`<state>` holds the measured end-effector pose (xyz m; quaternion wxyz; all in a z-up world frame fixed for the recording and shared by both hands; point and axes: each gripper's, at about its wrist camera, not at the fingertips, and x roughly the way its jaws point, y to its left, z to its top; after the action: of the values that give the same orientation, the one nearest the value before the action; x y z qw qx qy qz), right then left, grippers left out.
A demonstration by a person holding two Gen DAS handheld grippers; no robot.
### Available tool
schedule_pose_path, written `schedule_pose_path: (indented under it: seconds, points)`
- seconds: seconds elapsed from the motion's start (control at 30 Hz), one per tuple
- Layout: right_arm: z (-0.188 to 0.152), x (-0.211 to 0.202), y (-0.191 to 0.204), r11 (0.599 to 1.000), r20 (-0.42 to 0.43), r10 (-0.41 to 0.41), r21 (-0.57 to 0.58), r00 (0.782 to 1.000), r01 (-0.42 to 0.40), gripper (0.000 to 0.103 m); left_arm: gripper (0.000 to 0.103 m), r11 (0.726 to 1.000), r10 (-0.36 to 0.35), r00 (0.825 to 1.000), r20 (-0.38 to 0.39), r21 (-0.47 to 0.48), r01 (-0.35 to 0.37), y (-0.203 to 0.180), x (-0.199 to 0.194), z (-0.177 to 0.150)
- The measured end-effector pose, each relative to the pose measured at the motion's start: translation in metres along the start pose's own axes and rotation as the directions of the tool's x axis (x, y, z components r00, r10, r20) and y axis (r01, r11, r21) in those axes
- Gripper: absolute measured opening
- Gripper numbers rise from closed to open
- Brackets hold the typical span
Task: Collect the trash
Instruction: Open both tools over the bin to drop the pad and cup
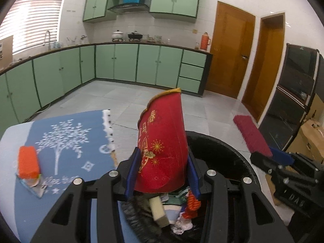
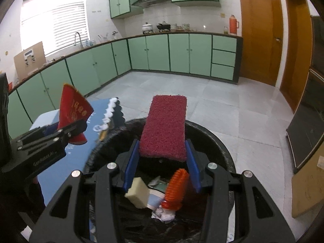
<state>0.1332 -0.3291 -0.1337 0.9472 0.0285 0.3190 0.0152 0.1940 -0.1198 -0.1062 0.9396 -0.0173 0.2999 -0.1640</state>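
Item: trash collection, deposit stage.

Left claw [image 1: 163, 174]: clamped on a red paper cup [image 1: 164, 145] with gold print, base between the blue pads, mouth toward 12 o'clock. Held over the near rim of the black trash bin [image 1: 222, 151].

Right claw [image 2: 162, 168]: clamped on a dark red scouring sponge [image 2: 165, 127], long axis toward 12 o'clock, held above the bin's opening.

Bin contents, right wrist view: beige sponge block [image 2: 137, 194], orange ribbed piece [image 2: 175, 186], crumpled white paper [image 2: 164, 214], other scraps unclear.

Remaining on worktop [image 1: 8, 151], at 9 o'clock of the left claw: orange sponge [image 1: 28, 162] on a blue tree-print mat [image 1: 66, 141], over a small wrapper.

Step in hand, by judgement: both items carried to the bin, not yet dropped. Next move calls for opening each claw over the opening, then fetching the orange sponge.
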Motion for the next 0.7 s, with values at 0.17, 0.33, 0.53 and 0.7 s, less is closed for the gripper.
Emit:
schedule_pose_path:
  seconds: [0.17,0.33,0.53,0.7]
  points:
    - [-0.006,0.015,-0.013,1.0,-0.024,-0.027,0.014,0.999,0.027,0.043,0.043,0.999,-0.031,0.999,-0.023,-0.008,0.031,-0.014,0.021,0.0]
    - [-0.012,0.032,-0.021,0.998,-0.061,-0.055,0.012,0.997,0.055,0.049,0.049,0.997,-0.08,0.996,-0.045,-0.013,0.08,-0.023,0.037,0.007]
    - [-0.027,0.038,-0.029,0.995,-0.093,-0.099,0.015,0.991,0.101,0.077,0.075,0.99,-0.136,0.989,-0.062,-0.036,0.134,-0.021,0.038,0.01]
    - [-0.031,0.03,-0.027,0.994,-0.078,-0.095,0.044,0.992,0.099,0.087,0.075,0.994,-0.103,0.994,-0.034,-0.051,0.101,-0.004,0.023,0.013]
